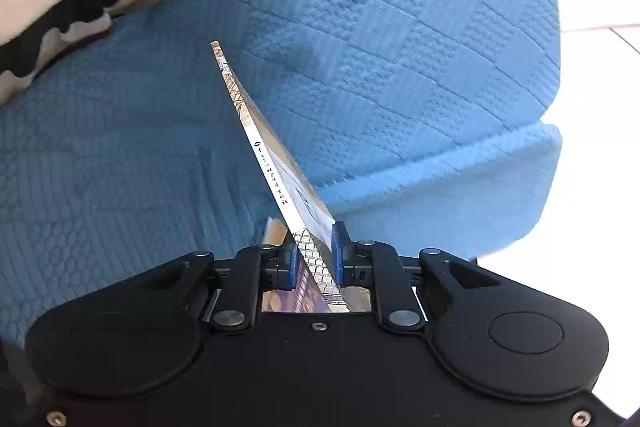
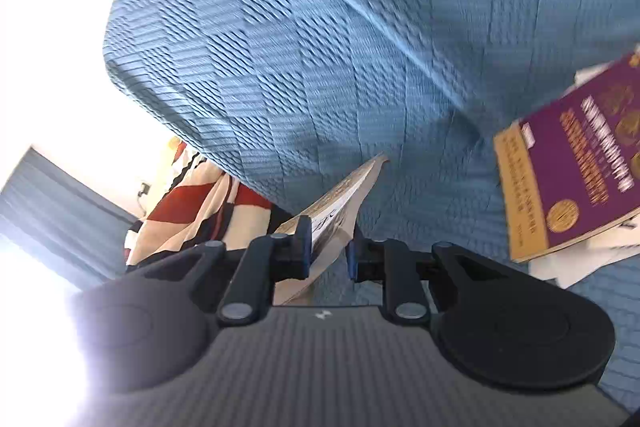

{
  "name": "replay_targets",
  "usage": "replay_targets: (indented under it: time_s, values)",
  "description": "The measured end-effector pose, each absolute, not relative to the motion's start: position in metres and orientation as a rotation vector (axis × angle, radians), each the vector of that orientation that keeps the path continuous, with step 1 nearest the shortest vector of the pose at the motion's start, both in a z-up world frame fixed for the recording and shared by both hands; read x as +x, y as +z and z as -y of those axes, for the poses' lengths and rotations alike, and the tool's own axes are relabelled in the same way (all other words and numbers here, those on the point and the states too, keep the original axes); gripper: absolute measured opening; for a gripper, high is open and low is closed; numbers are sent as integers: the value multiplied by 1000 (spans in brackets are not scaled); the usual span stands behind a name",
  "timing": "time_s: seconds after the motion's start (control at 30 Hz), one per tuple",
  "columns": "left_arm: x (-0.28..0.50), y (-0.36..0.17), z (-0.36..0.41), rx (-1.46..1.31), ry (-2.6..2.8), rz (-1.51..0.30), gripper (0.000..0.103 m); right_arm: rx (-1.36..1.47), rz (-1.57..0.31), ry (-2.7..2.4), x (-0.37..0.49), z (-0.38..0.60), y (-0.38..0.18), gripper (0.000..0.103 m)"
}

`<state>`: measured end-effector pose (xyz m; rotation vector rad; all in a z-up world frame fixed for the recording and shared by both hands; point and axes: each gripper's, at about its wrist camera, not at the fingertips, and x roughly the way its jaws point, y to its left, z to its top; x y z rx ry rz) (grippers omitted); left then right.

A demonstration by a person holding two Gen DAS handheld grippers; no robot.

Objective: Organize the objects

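Holding a thin, pale-spined paperback book [image 1: 276, 163] edge-on, the left gripper [image 1: 314, 255] has its blue-padded jaws drawn narrow, with the book's lower corner pinched between them; the book rises at a slant away from the camera over the blue quilted bedspread [image 1: 400, 47], and a purple cover shows just below the jaws. In the right wrist view, the right gripper [image 2: 328, 251] also stands narrow, with a cream-coloured paperback [image 2: 340, 203] between its pads; the left pad lies against the cover, while a sliver of gap shows at the right pad, so I judge it a grip but a light one. That view is smeared with motion and tilted. Off to its right, a purple softcover book with gold medallions and a yellow spine [image 2: 572, 171] lies atop white papers [image 2: 592, 259] on the same bedspread, well apart from the gripper. A red, cream and black patterned blanket [image 2: 200, 203] sits at the bed's far edge. The step in hand looks like the carry: each tong has a book lifted clear of the bed, and neither is yet placed. Whether the two grippers hold one book or two I cannot tell. The next move calls for bringing the held books level and squaring them over the purple book's stack, keeping the pinch firm, since a thin book held by a corner can swing or slip.
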<state>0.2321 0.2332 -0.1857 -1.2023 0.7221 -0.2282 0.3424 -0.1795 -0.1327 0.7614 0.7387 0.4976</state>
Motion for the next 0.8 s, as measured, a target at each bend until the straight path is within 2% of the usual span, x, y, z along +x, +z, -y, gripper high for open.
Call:
replay_targets:
  time_s: [0.3, 0.57, 0.8]
  values:
    - [229, -201, -227, -1138, -281, -861, 15, 672, -692, 397, 298, 173, -129, 22]
    - [217, -241, -228, -1100, -248, -970, 15, 631, -787, 338, 281, 167, -170, 22]
    - [204, -250, -224, -985, -205, -1024, 14, 518, -837, 324, 258, 152, -194, 21]
